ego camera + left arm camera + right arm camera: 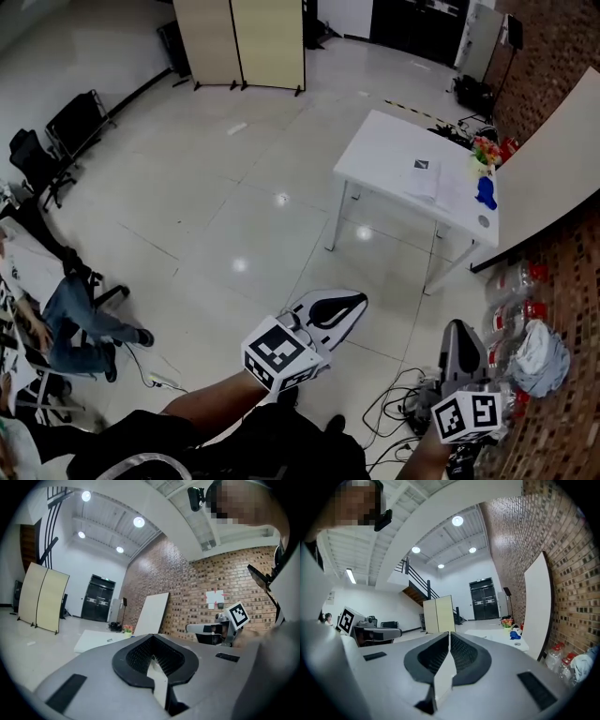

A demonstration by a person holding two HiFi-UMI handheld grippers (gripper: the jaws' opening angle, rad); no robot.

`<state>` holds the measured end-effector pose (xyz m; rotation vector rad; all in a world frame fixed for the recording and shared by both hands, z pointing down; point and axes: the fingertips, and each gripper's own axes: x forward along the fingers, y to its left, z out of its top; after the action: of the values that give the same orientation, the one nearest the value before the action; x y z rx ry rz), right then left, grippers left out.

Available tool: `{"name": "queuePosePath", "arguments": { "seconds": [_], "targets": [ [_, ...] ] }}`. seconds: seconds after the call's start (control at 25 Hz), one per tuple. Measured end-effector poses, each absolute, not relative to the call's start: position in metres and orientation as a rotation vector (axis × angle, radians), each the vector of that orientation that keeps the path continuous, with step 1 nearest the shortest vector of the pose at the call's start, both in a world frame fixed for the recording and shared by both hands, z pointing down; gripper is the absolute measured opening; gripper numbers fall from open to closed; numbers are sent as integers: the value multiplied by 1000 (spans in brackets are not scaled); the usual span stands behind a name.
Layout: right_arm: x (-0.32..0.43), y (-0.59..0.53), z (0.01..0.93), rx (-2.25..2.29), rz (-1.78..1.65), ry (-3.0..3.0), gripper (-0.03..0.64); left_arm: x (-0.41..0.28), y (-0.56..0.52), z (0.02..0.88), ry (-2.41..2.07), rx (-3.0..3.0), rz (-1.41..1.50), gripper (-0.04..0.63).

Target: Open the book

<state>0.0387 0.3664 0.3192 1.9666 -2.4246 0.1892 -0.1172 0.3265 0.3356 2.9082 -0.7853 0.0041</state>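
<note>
Pale book (pixel 424 178), dark mark on top, flat on table (pixel 375 150)

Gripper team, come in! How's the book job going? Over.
Left gripper, right gripper shut, empty. Book on white table, untouched, far ahead. Cables on floor nearby.

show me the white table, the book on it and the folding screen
white table (pixel 375 155), head view, bare top near its left corner
book (pixel 427 180), head view, middle of its pale cover
folding screen (pixel 267 42), head view, face of the right panel
</note>
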Motion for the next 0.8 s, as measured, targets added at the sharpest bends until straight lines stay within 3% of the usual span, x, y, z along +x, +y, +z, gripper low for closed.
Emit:
{"name": "queuePosePath", "arguments": {
  "seconds": [0.48, 0.8],
  "targets": [
    [87, 484, 306, 1890, 109, -2485, 6, -71, 440, 324, -925, 2862, -21, 3],
    [88, 513, 303, 1952, 122, -2495, 6, -92, 470, 316, -951, 2893, 25, 3]
  ]
}}
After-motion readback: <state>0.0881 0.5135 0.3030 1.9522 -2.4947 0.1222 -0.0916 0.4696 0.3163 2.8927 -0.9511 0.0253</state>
